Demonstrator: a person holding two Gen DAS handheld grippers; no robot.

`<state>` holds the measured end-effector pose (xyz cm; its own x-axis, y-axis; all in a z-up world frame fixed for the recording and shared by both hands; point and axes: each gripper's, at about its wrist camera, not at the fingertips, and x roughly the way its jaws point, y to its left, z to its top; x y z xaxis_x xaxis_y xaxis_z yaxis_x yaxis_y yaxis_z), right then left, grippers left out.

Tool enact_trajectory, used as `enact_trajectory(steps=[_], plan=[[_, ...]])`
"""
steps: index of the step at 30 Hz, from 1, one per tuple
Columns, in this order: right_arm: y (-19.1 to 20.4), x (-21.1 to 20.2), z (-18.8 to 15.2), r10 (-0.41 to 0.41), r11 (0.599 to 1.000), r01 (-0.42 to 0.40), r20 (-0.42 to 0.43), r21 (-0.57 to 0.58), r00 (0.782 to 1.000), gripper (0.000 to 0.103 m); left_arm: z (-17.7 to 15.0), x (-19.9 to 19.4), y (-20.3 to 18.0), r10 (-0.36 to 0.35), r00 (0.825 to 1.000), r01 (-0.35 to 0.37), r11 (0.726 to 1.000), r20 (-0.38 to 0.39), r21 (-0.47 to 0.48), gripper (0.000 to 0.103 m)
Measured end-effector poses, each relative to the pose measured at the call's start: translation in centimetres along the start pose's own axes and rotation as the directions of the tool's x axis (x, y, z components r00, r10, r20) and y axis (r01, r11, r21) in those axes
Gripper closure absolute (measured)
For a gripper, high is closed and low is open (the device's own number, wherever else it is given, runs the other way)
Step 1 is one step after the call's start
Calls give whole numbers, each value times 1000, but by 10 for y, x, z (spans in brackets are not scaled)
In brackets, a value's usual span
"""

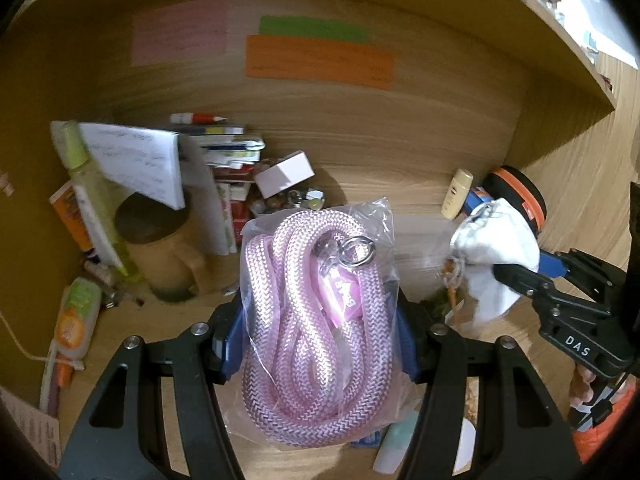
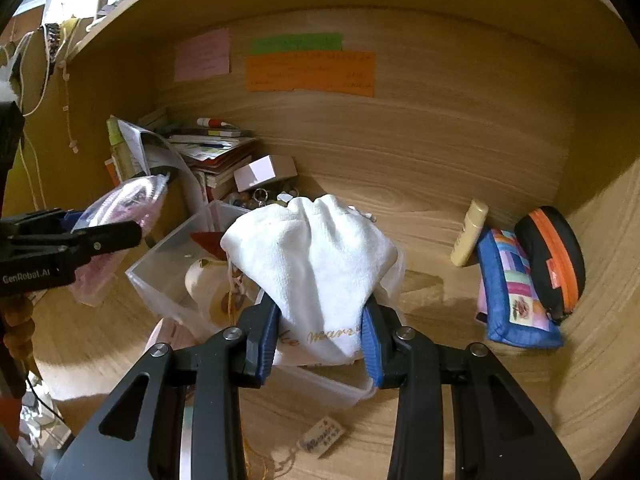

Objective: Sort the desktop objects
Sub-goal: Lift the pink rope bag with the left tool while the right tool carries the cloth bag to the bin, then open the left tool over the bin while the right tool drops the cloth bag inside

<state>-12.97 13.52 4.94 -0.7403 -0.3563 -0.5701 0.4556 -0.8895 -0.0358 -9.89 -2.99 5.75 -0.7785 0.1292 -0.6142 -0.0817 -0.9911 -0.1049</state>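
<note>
My left gripper (image 1: 320,344) is shut on a clear plastic bag of pink braided rope (image 1: 316,320) and holds it above the wooden desk; the bag also shows in the right wrist view (image 2: 124,208). My right gripper (image 2: 320,340) is shut on a white drawstring cloth pouch (image 2: 316,264) with gold lettering, held over a clear plastic bin (image 2: 168,276). The pouch also shows in the left wrist view (image 1: 496,240), to the right of the rope bag.
A stack of books and papers (image 1: 224,160), a small white box (image 1: 284,174), beads and a brown mug (image 1: 160,240) fill the back left. A cream tube (image 2: 468,236), a blue patchwork pouch (image 2: 512,292) and a black-orange case (image 2: 552,256) lie at the right. Coloured notes (image 2: 308,72) hang on the back wall.
</note>
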Motion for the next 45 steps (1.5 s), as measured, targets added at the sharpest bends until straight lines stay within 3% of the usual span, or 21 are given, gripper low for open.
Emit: enact_trajectory(steps=[10,22,38,42,45], plan=[[1,41,5,15,1000,-14,-59,9,998,70,21,47,-10,-63,997,63,998,-37,5,43],[7,87,-4,28,999,-32,-140,-25,990,70,17,105,0,-63,988,61,998,-140,-18,43],[18,90,-5,9,998,-21,-180,-62,984,59,18,104,8,-123,981,115,992,-150,-59,41],[17,82,-4,15,999,-24,-183,-49,983,54,21,92,7,-129,984,124,991,-120,-55,31],[15,71,-2,3,999,-9,-160,-41,987,48,21,77,2,-115,990,113,993,-87,-22,29]])
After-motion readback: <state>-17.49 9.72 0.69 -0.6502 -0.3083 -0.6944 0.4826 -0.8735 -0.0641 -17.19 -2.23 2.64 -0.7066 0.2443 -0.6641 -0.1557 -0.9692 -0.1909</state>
